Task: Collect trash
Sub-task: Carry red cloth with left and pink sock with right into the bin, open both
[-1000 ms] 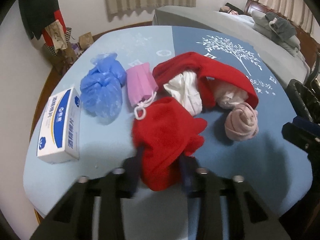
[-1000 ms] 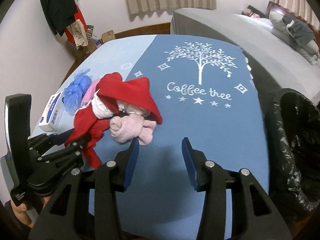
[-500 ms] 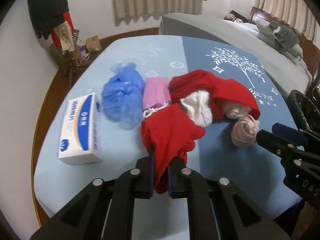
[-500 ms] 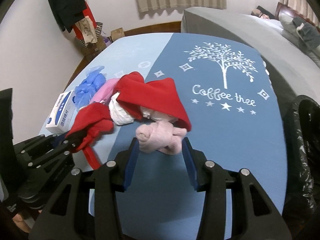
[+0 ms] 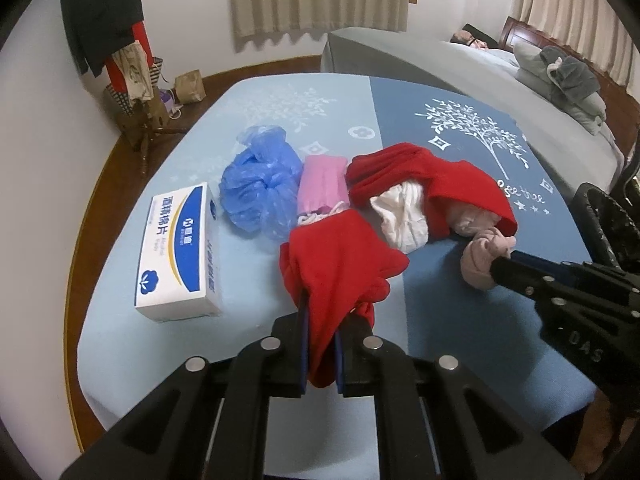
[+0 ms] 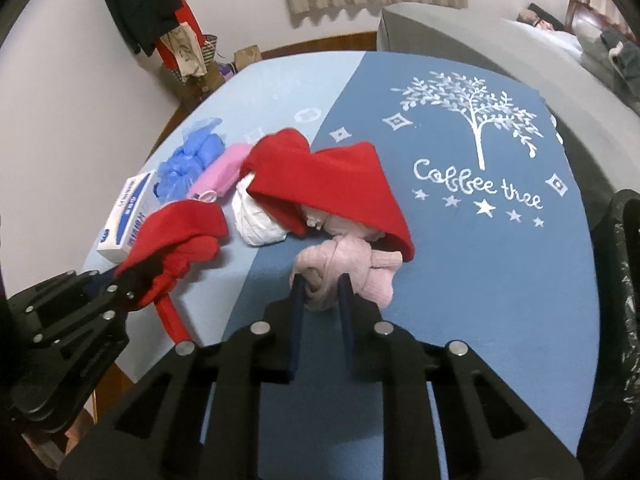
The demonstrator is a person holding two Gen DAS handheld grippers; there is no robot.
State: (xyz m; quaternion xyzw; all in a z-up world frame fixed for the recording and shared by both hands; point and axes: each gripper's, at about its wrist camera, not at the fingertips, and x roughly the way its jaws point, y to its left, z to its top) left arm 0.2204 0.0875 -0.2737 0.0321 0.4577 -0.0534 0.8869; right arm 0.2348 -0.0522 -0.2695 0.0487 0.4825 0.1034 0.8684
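While my left tongs (image 5: 320, 344) stay clamped on the red cloth (image 5: 340, 268) near the counter's (image 5: 280, 112) front edge, my right tongs (image 6: 322, 292) are closing around the pink sock ball (image 6: 348, 268) beside it.

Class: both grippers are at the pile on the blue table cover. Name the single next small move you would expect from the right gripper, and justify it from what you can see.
Probably finish the squeeze, then lift. The right gripper's jaws are closing with the pink rolled cloth between them, its bulk resting on the table cover. The black-lined bin waits right of it.
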